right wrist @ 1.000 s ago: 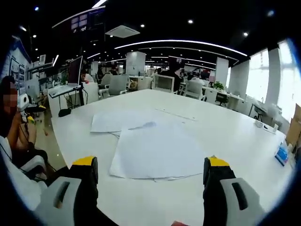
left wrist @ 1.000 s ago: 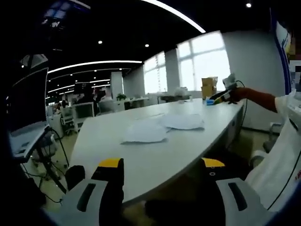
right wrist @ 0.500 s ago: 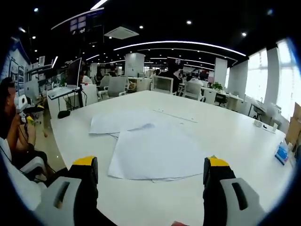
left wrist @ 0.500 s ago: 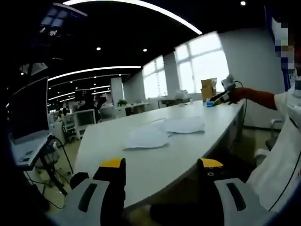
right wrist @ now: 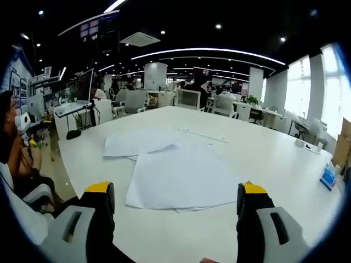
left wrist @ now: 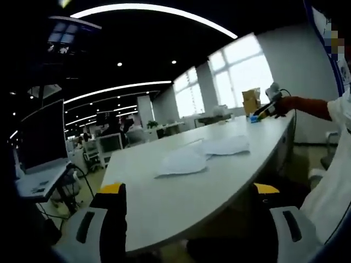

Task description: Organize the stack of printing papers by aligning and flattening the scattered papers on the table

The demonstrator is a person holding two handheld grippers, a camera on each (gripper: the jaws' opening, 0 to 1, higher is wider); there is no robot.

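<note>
Right gripper [right wrist: 179,205]: jaws spread wide, yellow-tipped, nothing between them, held above the near edge of the white counter [right wrist: 263,159]. Directly ahead at 12 o'clock, between the jaw tips and beyond, lies the near pile of printing papers [right wrist: 184,178], sheets fanned and misaligned, flat on the counter. A second pile of papers [right wrist: 140,141] lies at 11 o'clock, its near corner overlapping or touching the first; which one, I cannot tell.

Left gripper [left wrist: 189,205]: jaws released and wide apart, empty, held low off the counter's end [left wrist: 181,197]. Both paper piles [left wrist: 203,155] sit at 12 o'clock, well away from the jaws, mid-counter. At 2 o'clock the other gripper [left wrist: 271,101] is seen at the far counter edge, in a person's hand.

Background: office desks, monitors, bright windows [left wrist: 230,82].
</note>
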